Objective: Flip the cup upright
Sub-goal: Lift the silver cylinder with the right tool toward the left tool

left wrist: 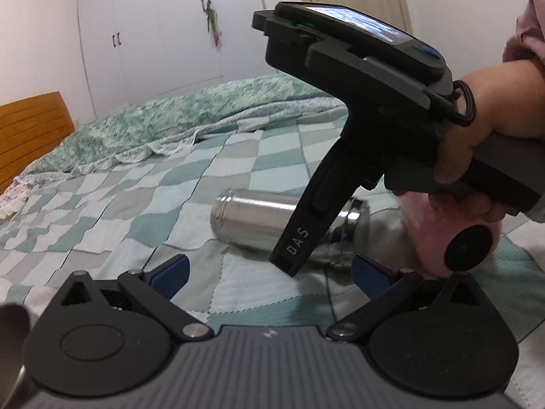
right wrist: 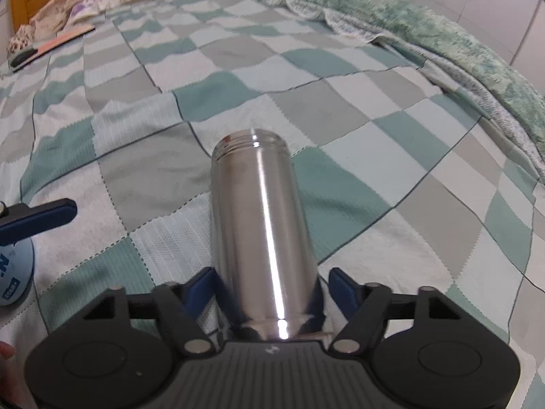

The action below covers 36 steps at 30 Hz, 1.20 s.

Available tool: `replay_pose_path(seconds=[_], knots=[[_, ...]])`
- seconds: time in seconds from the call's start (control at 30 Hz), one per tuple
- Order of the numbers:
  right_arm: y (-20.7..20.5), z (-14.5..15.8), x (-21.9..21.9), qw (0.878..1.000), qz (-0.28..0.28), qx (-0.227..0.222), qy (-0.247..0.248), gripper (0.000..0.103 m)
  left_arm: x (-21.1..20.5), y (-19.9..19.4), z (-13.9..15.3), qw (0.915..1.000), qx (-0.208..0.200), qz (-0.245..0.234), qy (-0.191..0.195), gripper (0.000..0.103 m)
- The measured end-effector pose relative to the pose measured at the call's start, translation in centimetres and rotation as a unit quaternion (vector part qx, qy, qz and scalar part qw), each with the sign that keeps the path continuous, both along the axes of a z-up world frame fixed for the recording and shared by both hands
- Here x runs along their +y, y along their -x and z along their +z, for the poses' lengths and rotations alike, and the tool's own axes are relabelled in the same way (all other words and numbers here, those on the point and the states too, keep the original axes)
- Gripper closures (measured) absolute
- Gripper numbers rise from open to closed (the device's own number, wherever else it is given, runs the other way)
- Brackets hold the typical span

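A shiny steel cup lies on its side on the checked bedspread, its threaded open mouth pointing away from my right gripper. My right gripper is open, its blue fingers on either side of the cup's base end with small gaps. In the left wrist view the cup lies ahead, partly hidden by the right gripper's black body. My left gripper is open and empty, just in front of the cup; one of its fingers shows at the left of the right wrist view.
The bed is covered by a green, grey and white checked quilt. A bunched green blanket lies along the far side. A wooden headboard, a pillow and a flat pink and black object are at the bed's head. White wardrobes stand behind.
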State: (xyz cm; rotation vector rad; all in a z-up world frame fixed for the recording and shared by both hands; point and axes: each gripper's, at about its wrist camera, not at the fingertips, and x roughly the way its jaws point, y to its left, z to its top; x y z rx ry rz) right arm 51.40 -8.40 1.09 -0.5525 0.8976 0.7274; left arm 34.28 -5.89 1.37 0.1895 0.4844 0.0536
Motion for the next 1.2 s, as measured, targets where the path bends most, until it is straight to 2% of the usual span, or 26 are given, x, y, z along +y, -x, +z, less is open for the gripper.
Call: replay_pose_path(seconds=[0.1, 0.27, 0.5, 0.7, 0.8, 0.97, 1.2], knots=[[0.0, -0.4, 1.0, 1.000, -0.001, -0.006, 0.019, 0.038, 0.2, -0.2, 0.0, 1.0000, 0.004, 0.004, -0.001, 0.000], [2.7, 1.9, -0.1, 0.999, -0.005, -0.050, -0.011, 0.041, 0.3, 0.6, 0.5, 1.0000, 0.001, 0.001, -0.004, 0.000], [8.7, 7.0, -2.8, 0.993, -0.020, -0.114, -0.036, 0.041, -0.3, 5.4, 3.3, 0.9996, -0.023, -0.015, 0.004, 0.000], [15.9, 10.1, -5.8, 0.991, -0.037, -0.123, -0.048, 0.041, -1.3, 11.6, 5.8, 0.9981, -0.046, -0.042, 0.002, 0.000], [19.6, 10.0, -7.3, 0.991, -0.045, -0.115, -0.057, 0.041, -1.0, 14.6, 6.2, 0.9979, -0.046, -0.046, 0.001, 0.000], [24.7, 8.0, -8.4, 0.991, -0.061, -0.091, -0.076, 0.041, 0.1, 19.1, 5.3, 0.9984, -0.030, -0.048, -0.009, 0.000], [27.7, 3.9, -8.2, 0.987, -0.106, -0.058, -0.102, 0.041, 2.7, 22.5, 3.1, 0.9996, -0.008, -0.024, -0.013, 0.000]])
